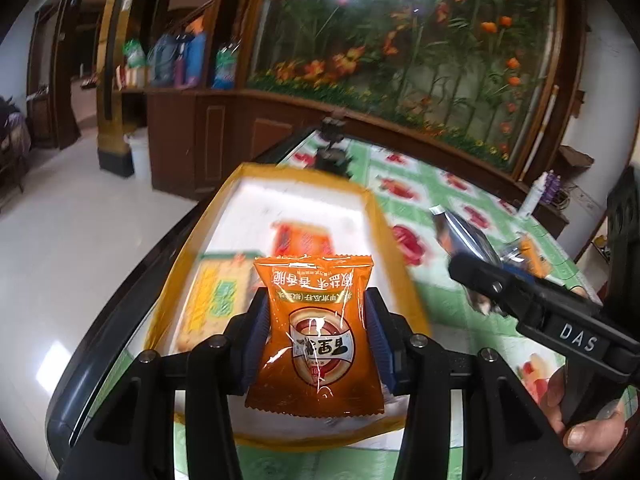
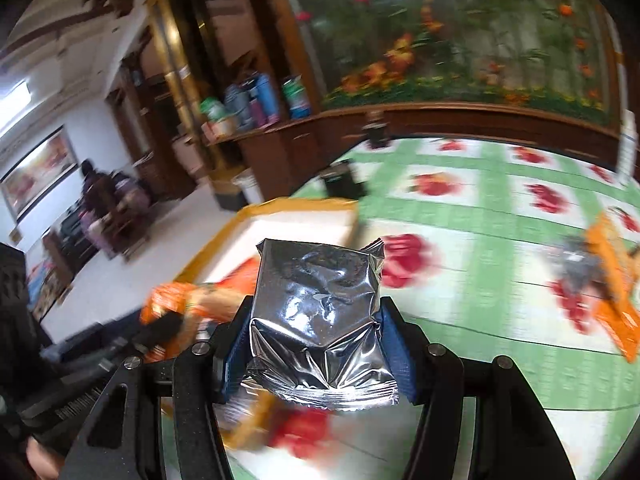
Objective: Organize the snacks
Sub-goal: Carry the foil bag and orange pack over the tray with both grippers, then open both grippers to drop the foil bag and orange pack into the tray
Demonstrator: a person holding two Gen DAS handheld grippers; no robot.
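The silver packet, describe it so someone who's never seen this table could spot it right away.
Start at the table with the green checked cloth, then find the yellow-rimmed tray at its edge. Just in front of it, the right hand-held gripper clamps the silver packet: plain crinkled foil with no print, unlike the orange packets nearby.

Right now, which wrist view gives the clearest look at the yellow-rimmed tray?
The left wrist view: the yellow-rimmed tray spreads beyond the orange snack packet held in the left gripper, with two packets inside. The right wrist view shows only a blurred corner behind the silver packet in the right gripper.
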